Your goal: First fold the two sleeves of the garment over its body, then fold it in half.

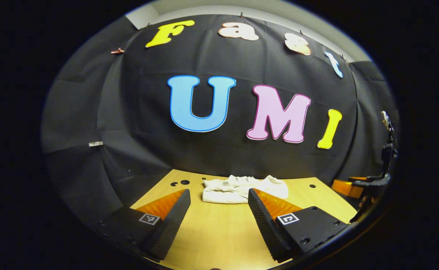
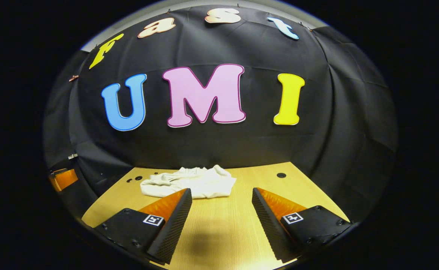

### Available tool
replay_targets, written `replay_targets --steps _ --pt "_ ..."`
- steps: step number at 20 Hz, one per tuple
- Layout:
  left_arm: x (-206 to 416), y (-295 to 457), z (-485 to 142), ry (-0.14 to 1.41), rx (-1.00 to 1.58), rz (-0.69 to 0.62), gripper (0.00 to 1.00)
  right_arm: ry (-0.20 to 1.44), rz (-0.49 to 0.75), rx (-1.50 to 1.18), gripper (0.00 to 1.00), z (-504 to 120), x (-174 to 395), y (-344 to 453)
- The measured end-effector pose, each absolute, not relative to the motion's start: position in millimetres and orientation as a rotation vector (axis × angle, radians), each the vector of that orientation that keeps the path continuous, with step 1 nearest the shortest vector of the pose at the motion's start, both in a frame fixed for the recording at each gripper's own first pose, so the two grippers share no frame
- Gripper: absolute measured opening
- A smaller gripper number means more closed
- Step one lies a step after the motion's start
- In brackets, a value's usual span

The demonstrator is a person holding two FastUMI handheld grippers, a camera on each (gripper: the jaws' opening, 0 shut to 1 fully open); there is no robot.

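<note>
- In the left gripper view I see my left tongs (image 1: 219,200) standing apart, with a wide gap between the two fingers and nothing held; bare wood shows through the gap.
- In the right gripper view my right tongs (image 2: 222,198) are apart as well, the fingers spread wide and gripping nothing.
- Both pairs of tongs hover above the table (image 1: 219,232), a light wooden top with visible grain, and neither touches it as far as I can tell.
- Ahead of my left tongs, beyond the fingertips, the garment (image 1: 241,188) lies on the table as a pale, crumpled heap; its right end sits just behind the tip of the right finger.
- From my right tongs the garment (image 2: 191,182) lies ahead and to the left of the gap, its near edge partly hidden behind the tip of the left finger.
- I cannot make out the sleeves in the bundle; the cloth is bunched and wrinkled rather than laid flat.
- A few small dark holes (image 1: 180,183) dot the table to the left of the garment, and another sits to its right.
- At the far right of the left gripper view I see the other tongs off to the side, partly cut by the edge.
- Behind the table hangs the black cloth wall (image 2: 316,131).
</note>
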State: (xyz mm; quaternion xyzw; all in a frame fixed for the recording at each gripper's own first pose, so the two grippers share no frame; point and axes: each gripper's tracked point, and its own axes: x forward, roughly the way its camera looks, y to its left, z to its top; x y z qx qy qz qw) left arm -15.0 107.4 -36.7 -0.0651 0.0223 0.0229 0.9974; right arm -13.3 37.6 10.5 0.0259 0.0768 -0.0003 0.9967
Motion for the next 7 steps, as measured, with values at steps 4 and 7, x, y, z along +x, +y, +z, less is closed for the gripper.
replay_targets --steps 4,7 --pt "-72.3 107.3 -41.9 0.05 -0.175 0.074 0.97 0.149 0.031 0.035 0.98 9.3 -74.3 48.0" --pt "-105.8 105.5 -47.6 0.046 -0.125 0.085 0.96 0.168 0.049 0.041 0.98 0.6 -109.0 51.6"
